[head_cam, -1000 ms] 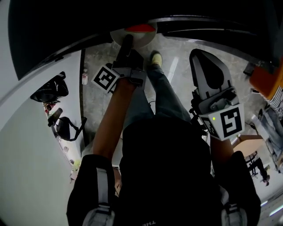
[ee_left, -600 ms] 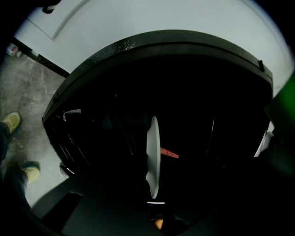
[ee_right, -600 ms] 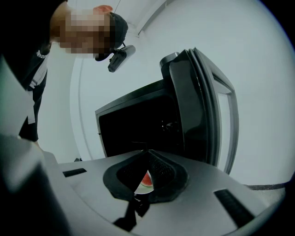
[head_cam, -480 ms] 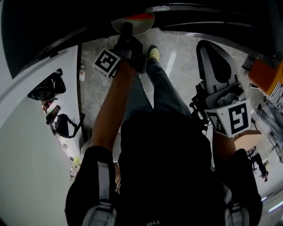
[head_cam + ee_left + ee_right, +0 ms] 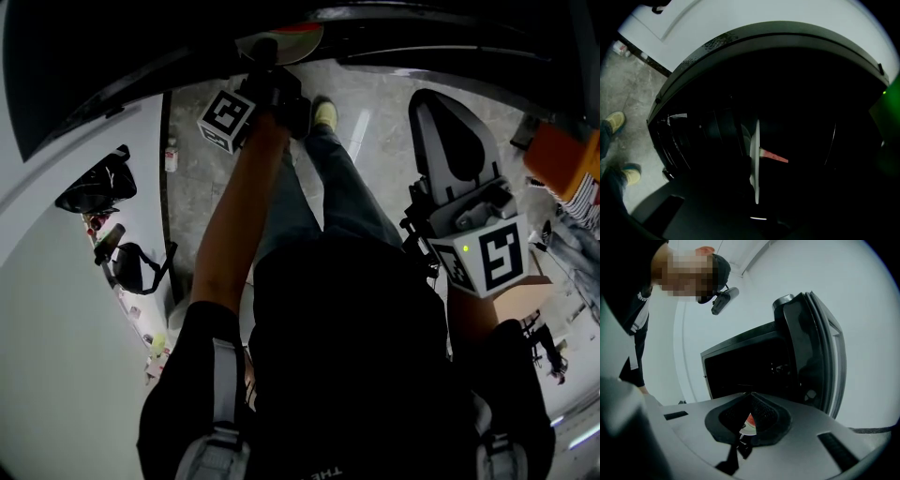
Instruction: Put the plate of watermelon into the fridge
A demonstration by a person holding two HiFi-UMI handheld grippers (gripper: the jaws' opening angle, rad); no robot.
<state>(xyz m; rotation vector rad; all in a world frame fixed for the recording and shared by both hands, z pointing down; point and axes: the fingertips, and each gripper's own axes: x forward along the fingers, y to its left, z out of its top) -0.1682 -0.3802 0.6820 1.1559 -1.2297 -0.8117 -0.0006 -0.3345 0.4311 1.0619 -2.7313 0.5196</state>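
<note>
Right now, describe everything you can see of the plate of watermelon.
The plate is thin, white and round, ceramic or plastic by its look. The left gripper view shows it edge-on, with a red watermelon wedge lying against one face. The left gripper is shut on its near rim and holds it in the air at the dark mouth of the open fridge. Nothing else visibly touches it; the fridge's inside is too dark to show a shelf.

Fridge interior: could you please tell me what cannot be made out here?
- Fridge shelves: left gripper view, interior too dark.
- Grip of the left gripper on the plate: left gripper view, lost in shadow.
- Watermelon amount: plate edge-on there; tiny in head view.
- Where the plate will land: right gripper view, the right gripper blocks it.
</note>
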